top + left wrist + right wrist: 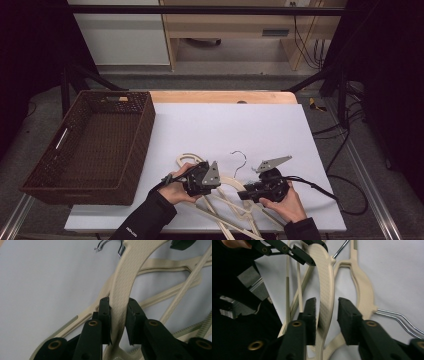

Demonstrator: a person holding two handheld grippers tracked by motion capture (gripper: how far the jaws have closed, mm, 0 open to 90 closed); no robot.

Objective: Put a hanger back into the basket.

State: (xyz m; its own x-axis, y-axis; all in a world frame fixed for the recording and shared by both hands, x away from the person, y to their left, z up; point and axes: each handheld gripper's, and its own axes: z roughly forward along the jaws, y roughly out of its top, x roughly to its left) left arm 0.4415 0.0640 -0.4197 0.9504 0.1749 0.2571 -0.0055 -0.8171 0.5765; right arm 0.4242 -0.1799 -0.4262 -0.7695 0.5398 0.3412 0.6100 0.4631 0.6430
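Near the front edge of the white worktop (225, 125) lies a pile of cream hangers (230, 202). Left gripper (117, 315) has its fingers clamped on one textured hanger arm (122, 290). Right gripper (325, 315) straddles the same arm, one finger touching it, the other standing apart. A wicker basket (145, 125) sits far left.

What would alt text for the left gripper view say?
The left gripper's two black jaws close on the textured shoulder of a cream plastic clothes hanger, which runs up the frame. More cream plastic hangers lie crossed beneath it on the white table surface, and thin metal hooks curl at the top edge.
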